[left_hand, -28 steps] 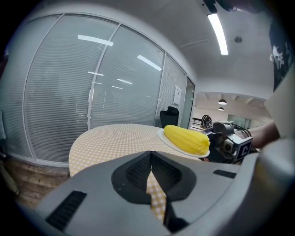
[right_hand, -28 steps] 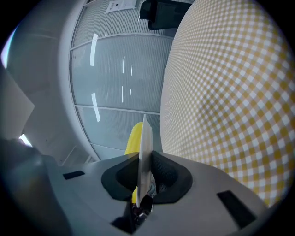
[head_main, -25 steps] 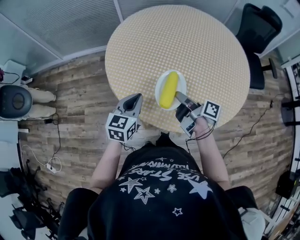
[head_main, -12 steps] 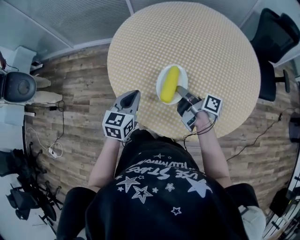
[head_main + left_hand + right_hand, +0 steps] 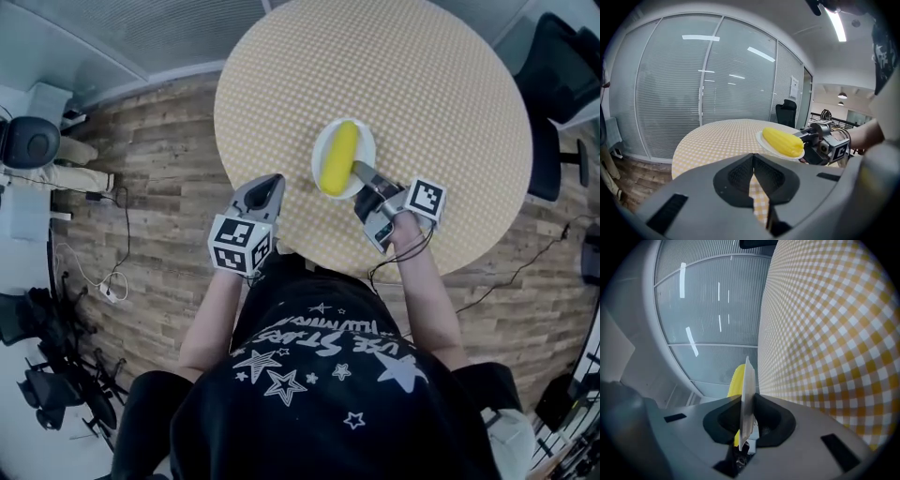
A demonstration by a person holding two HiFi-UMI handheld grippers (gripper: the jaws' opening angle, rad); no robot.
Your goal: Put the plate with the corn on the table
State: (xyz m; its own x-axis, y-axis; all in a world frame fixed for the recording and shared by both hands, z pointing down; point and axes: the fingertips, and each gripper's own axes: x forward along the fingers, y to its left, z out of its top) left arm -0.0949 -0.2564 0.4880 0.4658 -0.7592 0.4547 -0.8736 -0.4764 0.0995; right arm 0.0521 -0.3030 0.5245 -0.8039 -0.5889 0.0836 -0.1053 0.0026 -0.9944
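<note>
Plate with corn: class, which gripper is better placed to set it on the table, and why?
Right. The right gripper grips the plate by its rim over the table; the left gripper is shut, empty, by the table's edge.

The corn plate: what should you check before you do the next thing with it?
1. Right gripper shut on the plate's rim: ok.
2. Corn lying along the middle of the plate: ok.
3. Plate roughly level in the left gripper view: ok.
4. Table bare around the plate: ok.
5. Left gripper shut, empty and apart from the plate: ok.
6. Plate touching the table: cannot tell; it looks slightly raised.
</note>
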